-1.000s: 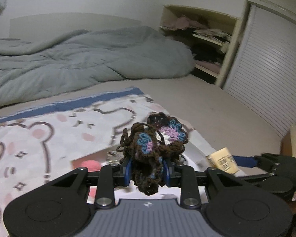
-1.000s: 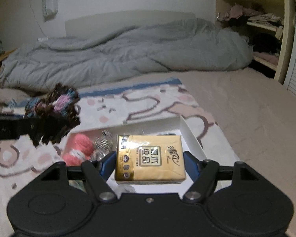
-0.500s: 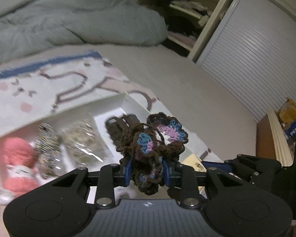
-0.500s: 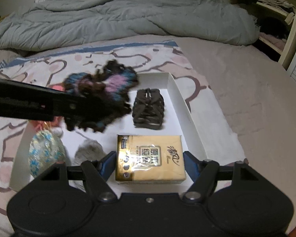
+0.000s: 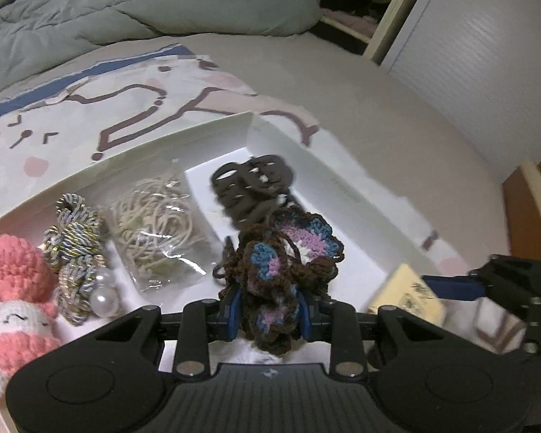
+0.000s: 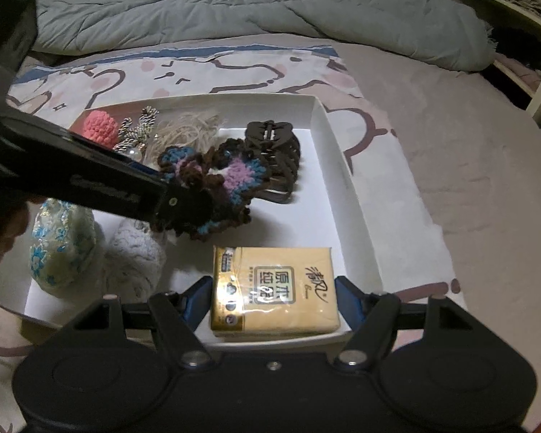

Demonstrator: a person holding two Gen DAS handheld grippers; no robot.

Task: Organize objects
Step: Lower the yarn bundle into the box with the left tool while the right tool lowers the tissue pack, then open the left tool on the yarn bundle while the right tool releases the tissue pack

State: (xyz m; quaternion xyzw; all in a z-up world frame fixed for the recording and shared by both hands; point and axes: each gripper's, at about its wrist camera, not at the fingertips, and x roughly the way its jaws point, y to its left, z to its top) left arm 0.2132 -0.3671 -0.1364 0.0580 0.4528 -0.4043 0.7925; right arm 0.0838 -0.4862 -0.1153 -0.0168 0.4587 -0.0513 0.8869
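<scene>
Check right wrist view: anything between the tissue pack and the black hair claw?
Yes: the crochet flower sits between tissue pack and hair claw, pinched in the left gripper.

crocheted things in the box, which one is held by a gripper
The brown, blue and purple crochet flower, clamped in the left gripper above the white box. The pink crochet doll lies loose in the box.

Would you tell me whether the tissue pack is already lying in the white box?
Not yet: the right tool grips the tissue pack over the white box.
</scene>
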